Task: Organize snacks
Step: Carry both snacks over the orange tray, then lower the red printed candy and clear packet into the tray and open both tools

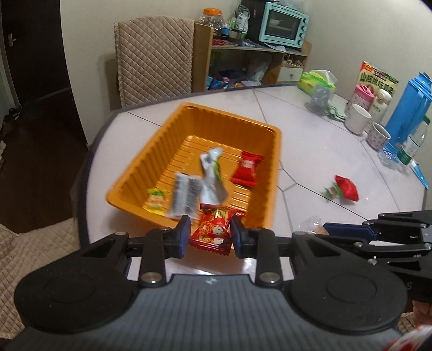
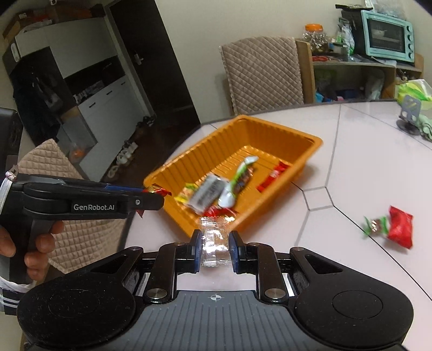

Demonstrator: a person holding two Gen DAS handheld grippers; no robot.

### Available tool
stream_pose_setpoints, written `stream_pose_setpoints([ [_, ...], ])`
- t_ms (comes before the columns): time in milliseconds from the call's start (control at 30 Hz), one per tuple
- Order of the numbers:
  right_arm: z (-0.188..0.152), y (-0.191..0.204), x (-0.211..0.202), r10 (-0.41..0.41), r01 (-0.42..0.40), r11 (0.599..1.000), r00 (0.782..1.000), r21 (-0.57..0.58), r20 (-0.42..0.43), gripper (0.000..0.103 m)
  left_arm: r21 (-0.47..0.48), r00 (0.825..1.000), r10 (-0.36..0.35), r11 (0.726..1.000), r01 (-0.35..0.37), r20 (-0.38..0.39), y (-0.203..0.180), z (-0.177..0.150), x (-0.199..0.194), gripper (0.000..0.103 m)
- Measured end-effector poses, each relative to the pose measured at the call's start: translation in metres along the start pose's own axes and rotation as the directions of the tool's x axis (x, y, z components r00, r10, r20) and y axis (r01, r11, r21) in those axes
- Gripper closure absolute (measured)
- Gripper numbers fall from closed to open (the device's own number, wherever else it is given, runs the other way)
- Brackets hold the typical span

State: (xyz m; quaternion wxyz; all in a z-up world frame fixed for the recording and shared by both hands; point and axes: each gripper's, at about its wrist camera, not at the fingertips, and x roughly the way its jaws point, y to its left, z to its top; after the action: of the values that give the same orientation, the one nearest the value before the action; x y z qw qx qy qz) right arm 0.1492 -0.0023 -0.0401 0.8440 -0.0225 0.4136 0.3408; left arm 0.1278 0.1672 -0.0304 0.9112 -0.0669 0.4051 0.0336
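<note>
An orange ribbed tray (image 1: 151, 159) (image 2: 189, 162) sits on the white table and holds several wrapped snacks, among them a red packet (image 1: 247, 169) and a silver pouch (image 1: 212, 178). My left gripper (image 1: 210, 232) is shut on a red cartoon-printed snack packet (image 1: 213, 232) just in front of the tray's near wall. My right gripper (image 2: 215, 245) is shut on a clear-wrapped snack (image 2: 214, 240), also short of the tray. In the right wrist view the left gripper (image 2: 159, 194) shows from the side at the tray's near corner. A red and green snack (image 1: 344, 187) (image 2: 397, 229) lies loose on the table.
Cups (image 1: 357, 118), a blue jug (image 1: 413, 108), a bottle and a snack box stand at the table's far right. A green bag (image 1: 318, 81) lies behind them. Quilted chairs (image 1: 154, 56) (image 2: 263, 73) stand at the table's far edge, a shelf with a teal oven (image 1: 286, 25) beyond.
</note>
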Motion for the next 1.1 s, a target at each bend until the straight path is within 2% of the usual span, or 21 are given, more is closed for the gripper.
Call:
stream_pose_setpoints([
  [367,0.039,0.011,0.053,-0.045,0.044,0.998,0.999,0.049,0.020,0.081,0.038,1.000,-0.010,0.999,0.009,0.015,0.033,0.036,0.026,0.074],
  [567,0.056,-0.001,0.074,-0.082,0.080,0.994,0.996,0.074,0.023,0.081,0.073,1.000,-0.023,0.997,0.022,0.018,0.038,0.062,0.051,0.074],
  [900,0.087,-0.031,0.109,-0.144,0.141,0.985,0.989,0.102,0.022,0.081,0.094,0.998,-0.050,0.994,0.052,-0.026,0.040,0.098,0.105,0.074],
  [1100,0.101,-0.051,0.128,-0.168,0.165,0.980,0.986,0.112,0.020,0.081,0.114,0.998,-0.043,0.992,0.048,-0.045,0.038,0.112,0.133,0.074],
])
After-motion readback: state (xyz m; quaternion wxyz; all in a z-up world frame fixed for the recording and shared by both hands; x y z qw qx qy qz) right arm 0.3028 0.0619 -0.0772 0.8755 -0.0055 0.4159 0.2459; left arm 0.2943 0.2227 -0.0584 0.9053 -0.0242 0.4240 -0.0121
